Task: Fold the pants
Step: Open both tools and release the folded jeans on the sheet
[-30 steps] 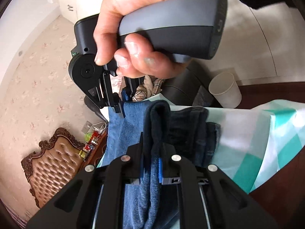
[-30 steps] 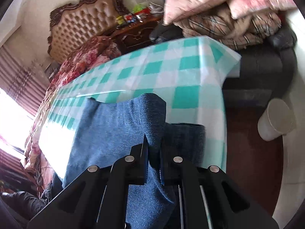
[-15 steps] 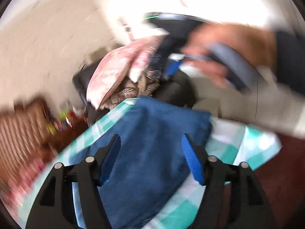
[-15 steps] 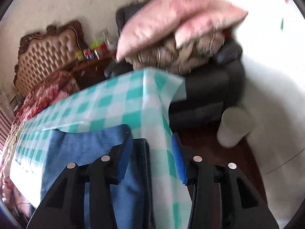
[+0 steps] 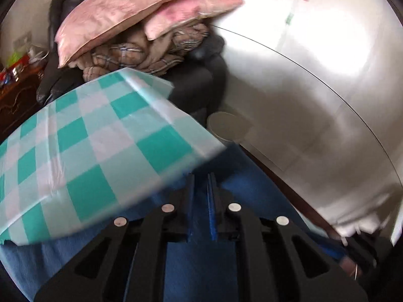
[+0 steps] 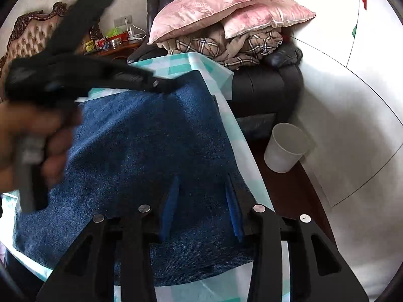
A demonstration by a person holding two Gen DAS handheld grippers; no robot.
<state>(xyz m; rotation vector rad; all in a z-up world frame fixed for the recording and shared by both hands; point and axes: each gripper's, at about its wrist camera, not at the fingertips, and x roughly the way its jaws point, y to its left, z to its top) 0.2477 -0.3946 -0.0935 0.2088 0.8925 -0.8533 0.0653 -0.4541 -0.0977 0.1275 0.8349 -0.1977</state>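
Released now, folded pants (image 6: 141, 156) lie on the checked tablecloth (image 5: 83, 151); left jaws closed empty, right jaws open.

Folded dark-blue denim pants (image 6: 151, 151) flat on checked teal-and-white tabletop (image 6: 239, 151); right tongs (image 6: 201, 201) parted above pants, gripping nothing.

Pants (image 6: 151, 151) lie folded flat on the surface (image 6: 234, 130), near its right-hand edge and far corner. Tablecloth (image 5: 88, 151) lies between pants and surface. Right gripper (image 6: 201, 196) above the near part of the pants. Left gripper (image 6: 83, 75) reaches in from the left, over the far edge of the pants. Armchair (image 6: 267, 88) behind the surface's far corner; blankets (image 6: 226, 45) piled on it, pillows (image 6: 214, 7) on top. Bin (image 6: 284, 148) on the floor, right of the surface. Headboard (image 6: 27, 32) far left.
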